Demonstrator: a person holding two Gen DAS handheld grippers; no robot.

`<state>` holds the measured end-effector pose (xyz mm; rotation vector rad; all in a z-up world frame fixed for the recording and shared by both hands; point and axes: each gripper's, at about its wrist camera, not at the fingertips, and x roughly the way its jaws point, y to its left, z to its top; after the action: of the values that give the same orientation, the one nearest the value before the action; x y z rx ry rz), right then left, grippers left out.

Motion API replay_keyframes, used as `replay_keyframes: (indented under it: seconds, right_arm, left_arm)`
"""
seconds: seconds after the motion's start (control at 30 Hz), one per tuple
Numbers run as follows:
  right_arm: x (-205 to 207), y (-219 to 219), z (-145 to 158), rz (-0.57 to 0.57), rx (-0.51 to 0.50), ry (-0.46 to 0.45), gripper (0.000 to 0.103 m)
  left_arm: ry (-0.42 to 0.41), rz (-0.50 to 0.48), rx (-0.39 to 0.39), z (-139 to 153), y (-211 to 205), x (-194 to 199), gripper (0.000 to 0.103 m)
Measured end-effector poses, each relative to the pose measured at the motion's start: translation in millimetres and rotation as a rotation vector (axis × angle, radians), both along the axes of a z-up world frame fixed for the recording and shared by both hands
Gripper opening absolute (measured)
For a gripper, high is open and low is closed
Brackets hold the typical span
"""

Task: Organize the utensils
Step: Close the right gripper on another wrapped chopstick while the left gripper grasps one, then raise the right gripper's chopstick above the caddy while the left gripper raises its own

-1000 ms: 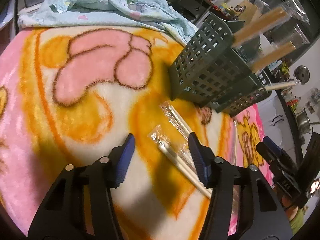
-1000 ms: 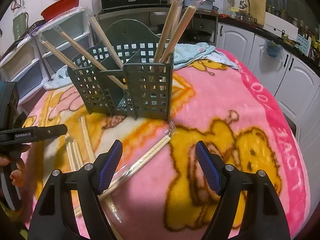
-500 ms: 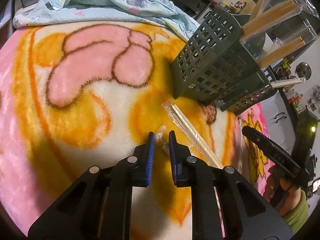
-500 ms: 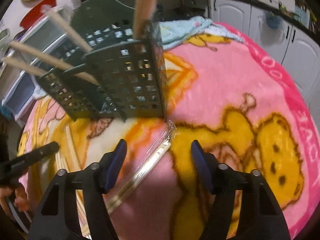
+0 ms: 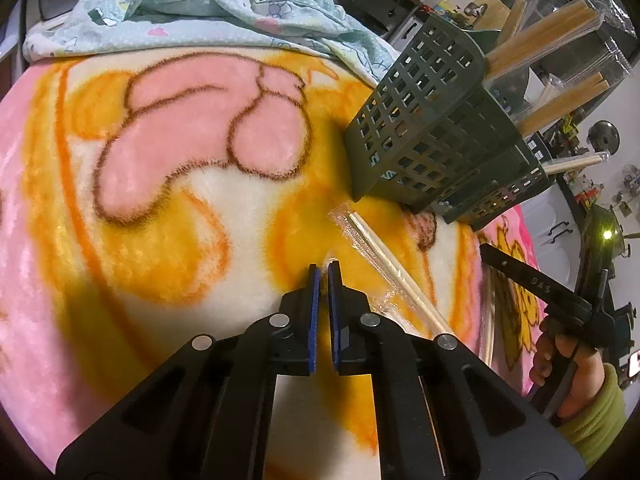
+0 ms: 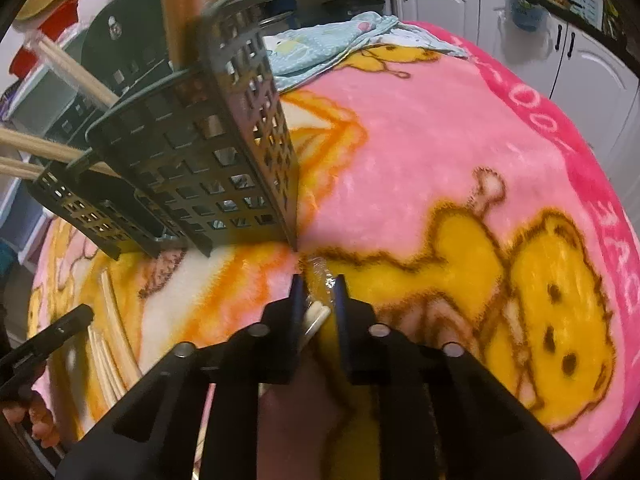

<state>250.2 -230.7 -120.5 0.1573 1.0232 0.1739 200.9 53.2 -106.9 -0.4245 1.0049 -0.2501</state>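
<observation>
Two tools, spread a second earlier, had closed: left tool [image 5: 323,276] pinching a wrapped chopstick pair's [image 5: 330,261] wrapper tip, right tool [image 6: 319,292] clamping another wrapped pair [image 6: 318,312], both near the green caddy [image 6: 208,168].

one dark utensil caddy [image 5: 424,128], two claws, one crumpled cloth [image 5: 200,12] (loose chopstick packs too tangled to count).

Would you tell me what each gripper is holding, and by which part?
The right gripper clamps a wrapped chopstick pair near its end. The left gripper pinches another pair's wrapper tip.
</observation>
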Motion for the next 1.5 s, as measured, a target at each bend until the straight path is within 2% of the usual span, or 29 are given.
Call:
replay_keyframes:
  seconds: [0.07,0.47,0.7,1.07,1.5]
  right_arm:
    - [0.9,-5.8,0.0,-0.004,0.023,0.001,0.008]
    - [-24.1,-11.8,30.2,0.042,0.102,-0.081,0.006]
    - [-47.4,-2.8,56.5,0.102,0.114,-0.150,0.006]
    - [-69.6,5.2,95.5,0.172,0.180,-0.228,0.005]
    - [-95.0,11.9,141.1,0.248,0.213,-0.332,0.005]
  left_arm:
    - [-0.002,0.001,-0.001,0.2,1.3,-0.2,0.001]
    - [-0.024,0.057,-0.005,11.5,25.0,-11.3,0.000]
    - [-0.091,0.076,-0.035,39.8,37.8,-21.8,0.000]
    - [-0.244,-0.007,-0.077,104.2,12.0,-38.5,0.000]
    - [-0.328,-0.134,-0.086,143.4,-31.3,-48.3,0.000]
